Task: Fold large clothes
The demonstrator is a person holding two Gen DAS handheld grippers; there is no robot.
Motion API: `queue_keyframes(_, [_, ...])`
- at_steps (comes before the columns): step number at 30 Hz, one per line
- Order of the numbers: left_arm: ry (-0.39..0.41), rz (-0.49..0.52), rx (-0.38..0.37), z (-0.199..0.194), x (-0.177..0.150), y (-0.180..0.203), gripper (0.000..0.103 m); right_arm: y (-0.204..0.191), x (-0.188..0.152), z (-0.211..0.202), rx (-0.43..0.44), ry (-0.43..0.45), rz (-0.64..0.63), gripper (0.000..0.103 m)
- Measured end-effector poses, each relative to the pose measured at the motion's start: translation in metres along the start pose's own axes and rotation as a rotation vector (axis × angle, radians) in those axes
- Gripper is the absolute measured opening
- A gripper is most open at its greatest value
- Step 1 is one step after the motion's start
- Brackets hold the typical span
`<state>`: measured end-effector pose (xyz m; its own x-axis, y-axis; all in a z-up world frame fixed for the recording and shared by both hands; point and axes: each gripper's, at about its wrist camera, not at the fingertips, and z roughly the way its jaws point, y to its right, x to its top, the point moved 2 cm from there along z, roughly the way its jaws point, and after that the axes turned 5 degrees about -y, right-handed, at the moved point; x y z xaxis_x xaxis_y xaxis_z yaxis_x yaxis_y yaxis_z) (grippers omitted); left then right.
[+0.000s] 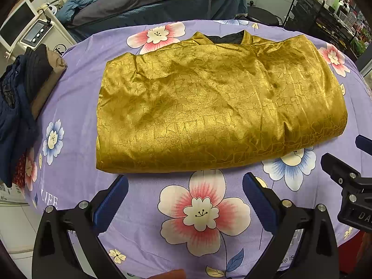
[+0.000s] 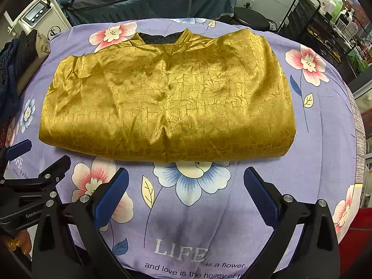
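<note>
Nearest the cameras we see two grippers, one per hand. Our left gripper (image 1: 184,200) has its jaws spread wide with nothing between them, above bare cloth just short of the garment's near fold. Our right gripper (image 2: 186,197) stands the same way: jaws wide apart, holding nothing, poised over a blue printed flower beside the near edge. Each gripper carries two blue pads (image 1: 111,203).

We count one task item: a gold jacket (image 1: 220,107), folded into a broad rectangle and lying flat at the middle of the tabletop. Its dark-lined collar (image 1: 224,39) points to the far side. The near fold runs roughly straight across both views.

One lavender floral sheet (image 2: 325,139) covers the tabletop. Open cloth borders the jacket on all four sides, widest on the near side where both grippers stand, narrower at the far edge.

One pile of dark clothes (image 1: 21,107) sits at the left edge, well apart from the jacket. Beyond the tabletop we see one bed (image 1: 158,0), one black wire rack (image 1: 320,11) at far right, and one white machine with a display (image 1: 37,32) at far left.
</note>
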<state>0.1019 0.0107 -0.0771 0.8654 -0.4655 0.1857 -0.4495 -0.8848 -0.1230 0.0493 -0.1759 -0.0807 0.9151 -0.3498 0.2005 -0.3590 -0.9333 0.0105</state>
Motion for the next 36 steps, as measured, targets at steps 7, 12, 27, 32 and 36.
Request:
queue_keyframes(7, [-0.004,-0.001,0.002,0.0007,-0.0006,-0.0005,0.097,-0.0001,-0.0001,0.0003,0.001,-0.002,0.0,0.097])
queue_keyframes(12, [-0.006,0.0,0.002,0.0013,-0.0012,-0.0006,0.097,-0.0003,0.0001,0.0001,0.001,-0.001,0.001,0.097])
queue_keyframes(27, [-0.009,-0.001,0.006,0.0013,-0.0024,0.0001,0.097,-0.0028,-0.0011,0.0013,0.002,-0.003,-0.006,0.097])
queue_keyframes(32, [-0.009,0.0,0.006,0.0013,-0.0023,-0.0001,0.097,-0.0028,-0.001,0.0012,0.002,-0.002,-0.006,0.097])
queue_keyframes(36, [-0.009,0.001,0.006,0.0015,-0.0023,0.0001,0.097,-0.0029,-0.0009,0.0012,0.001,-0.003,-0.005,0.097])
